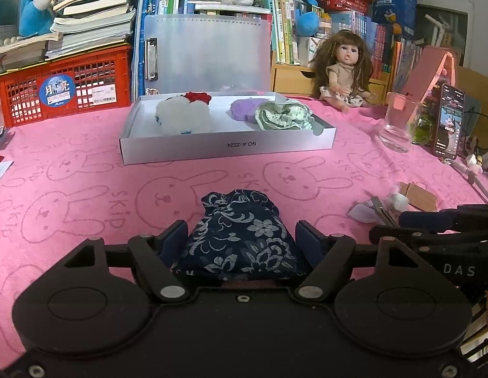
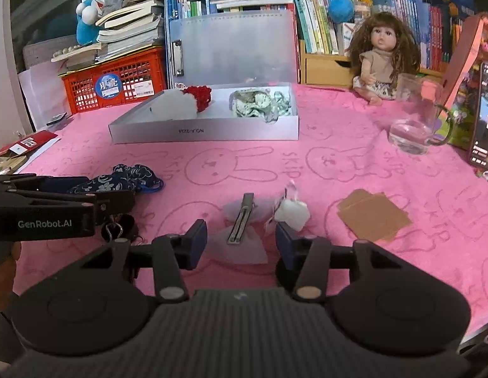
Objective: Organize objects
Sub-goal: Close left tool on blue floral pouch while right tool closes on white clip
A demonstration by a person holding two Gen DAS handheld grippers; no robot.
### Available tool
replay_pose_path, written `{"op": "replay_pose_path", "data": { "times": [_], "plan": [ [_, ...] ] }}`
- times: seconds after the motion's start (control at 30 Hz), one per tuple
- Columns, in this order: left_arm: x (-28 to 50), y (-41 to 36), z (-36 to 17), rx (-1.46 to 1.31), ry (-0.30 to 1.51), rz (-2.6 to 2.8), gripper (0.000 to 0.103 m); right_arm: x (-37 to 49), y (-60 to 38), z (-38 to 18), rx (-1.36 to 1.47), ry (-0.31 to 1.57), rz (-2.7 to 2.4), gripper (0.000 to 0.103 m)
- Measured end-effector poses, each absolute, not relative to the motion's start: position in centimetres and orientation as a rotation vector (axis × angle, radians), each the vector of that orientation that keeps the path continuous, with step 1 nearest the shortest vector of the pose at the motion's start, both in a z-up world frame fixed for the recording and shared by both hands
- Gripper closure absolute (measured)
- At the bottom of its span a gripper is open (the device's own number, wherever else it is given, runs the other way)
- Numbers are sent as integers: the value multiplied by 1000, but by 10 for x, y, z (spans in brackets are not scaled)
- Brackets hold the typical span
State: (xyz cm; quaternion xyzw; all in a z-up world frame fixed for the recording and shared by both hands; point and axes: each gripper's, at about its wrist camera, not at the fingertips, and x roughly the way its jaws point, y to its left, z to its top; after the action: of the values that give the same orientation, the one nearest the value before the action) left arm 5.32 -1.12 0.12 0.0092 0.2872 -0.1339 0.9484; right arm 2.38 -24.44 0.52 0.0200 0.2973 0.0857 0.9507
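Observation:
A dark blue floral pouch point(image 1: 241, 236) lies on the pink cloth, and my left gripper point(image 1: 241, 239) is shut on it, a pad against each side. In the right wrist view the same pouch point(image 2: 130, 176) sticks out past the left gripper's fingers point(image 2: 86, 195). My right gripper point(image 2: 241, 242) is closed around a pale lilac bow hair clip point(image 2: 241, 236), its pads at the edges of the fabric. A white pompom point(image 2: 293, 212) touches the right finger. The white box point(image 1: 225, 148) behind holds a white-and-red plush point(image 1: 184, 115), a purple item point(image 1: 242, 110) and green frilly cloth point(image 1: 281, 116).
A glass mug point(image 1: 398, 123), a standing phone point(image 1: 449, 123) and a doll point(image 1: 345, 69) are at the right. Brown cardboard pieces point(image 2: 373, 217) lie beside the clip. A red crate point(image 1: 67, 94), stacked books and plush toys line the back.

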Motion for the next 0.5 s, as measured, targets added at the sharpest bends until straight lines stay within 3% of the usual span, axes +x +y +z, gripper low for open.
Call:
{"op": "replay_pose_path", "data": {
  "times": [0.5],
  "plan": [
    [59,-14,-1,23,603,-269,30,30,-241,3,36,609,176,50]
  ]
}}
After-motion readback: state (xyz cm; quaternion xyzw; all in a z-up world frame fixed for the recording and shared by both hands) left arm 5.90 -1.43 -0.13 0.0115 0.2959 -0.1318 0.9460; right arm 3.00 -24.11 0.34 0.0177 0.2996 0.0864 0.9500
